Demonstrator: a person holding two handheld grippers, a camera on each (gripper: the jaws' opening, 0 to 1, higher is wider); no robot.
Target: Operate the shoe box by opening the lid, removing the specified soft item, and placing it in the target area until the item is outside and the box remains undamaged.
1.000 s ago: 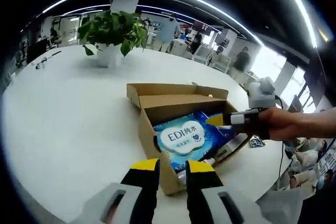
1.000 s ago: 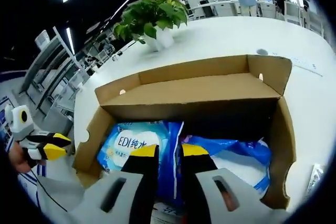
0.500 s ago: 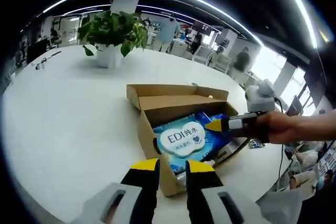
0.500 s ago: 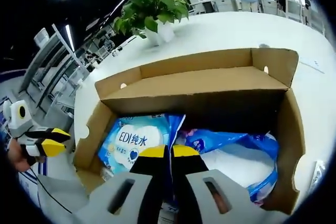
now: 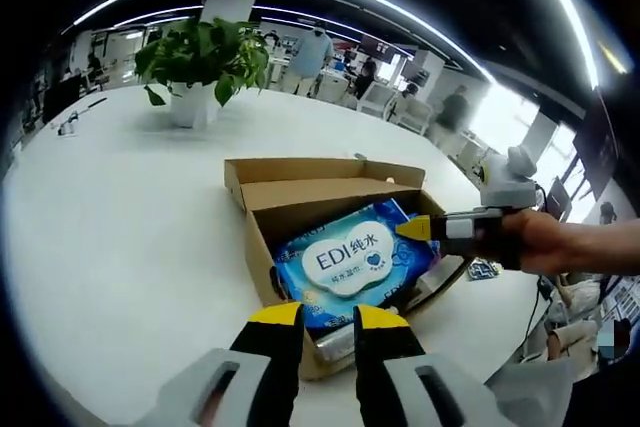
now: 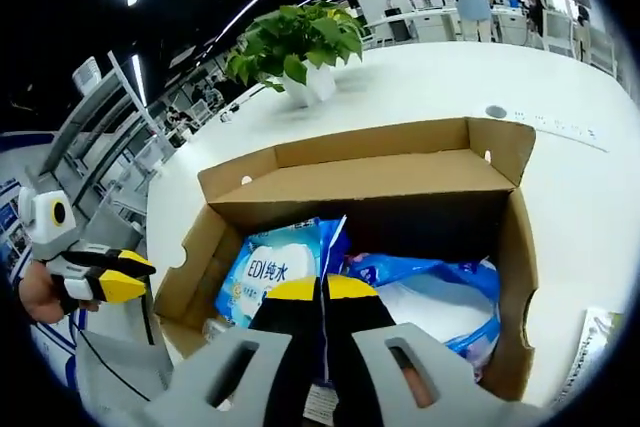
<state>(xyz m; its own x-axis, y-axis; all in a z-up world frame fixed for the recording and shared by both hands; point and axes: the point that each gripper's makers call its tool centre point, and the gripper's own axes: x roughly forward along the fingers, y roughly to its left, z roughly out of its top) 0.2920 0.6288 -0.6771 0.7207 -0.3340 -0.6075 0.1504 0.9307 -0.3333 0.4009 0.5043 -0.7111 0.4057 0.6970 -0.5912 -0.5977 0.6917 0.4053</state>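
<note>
The right tool (image 6: 322, 290) is seen closed on the thin edge of a blue wipes pack (image 6: 275, 272), which is pinched between its yellow-tipped jaws. In the left gripper view the same tool (image 5: 412, 230) is seen coming in from the right, held by a hand (image 5: 545, 242), with its tip at the pack's (image 5: 352, 259) right edge above the box (image 5: 300, 209). The pack is partly raised, tilted, with its lower end inside the box; white label with "EDI" lettering is turned upward.

The left tool (image 5: 325, 315) is held just in front of the box's near wall, jaws a small gap apart, with nothing between them. In the right gripper view it (image 6: 125, 277) is seen at the left, beside the box (image 6: 515, 277), gripped by a hand (image 6: 35, 292).

The box is of brown cardboard and is open, with its lid (image 6: 370, 152) folded back at the far side. A second blue-and-white soft bag (image 6: 440, 297) is lying inside, beside the pack.

The box is resting on a white round desk (image 5: 120, 217). A potted plant (image 5: 200, 57) is standing well behind the box. An office with people is seen in the background.
</note>
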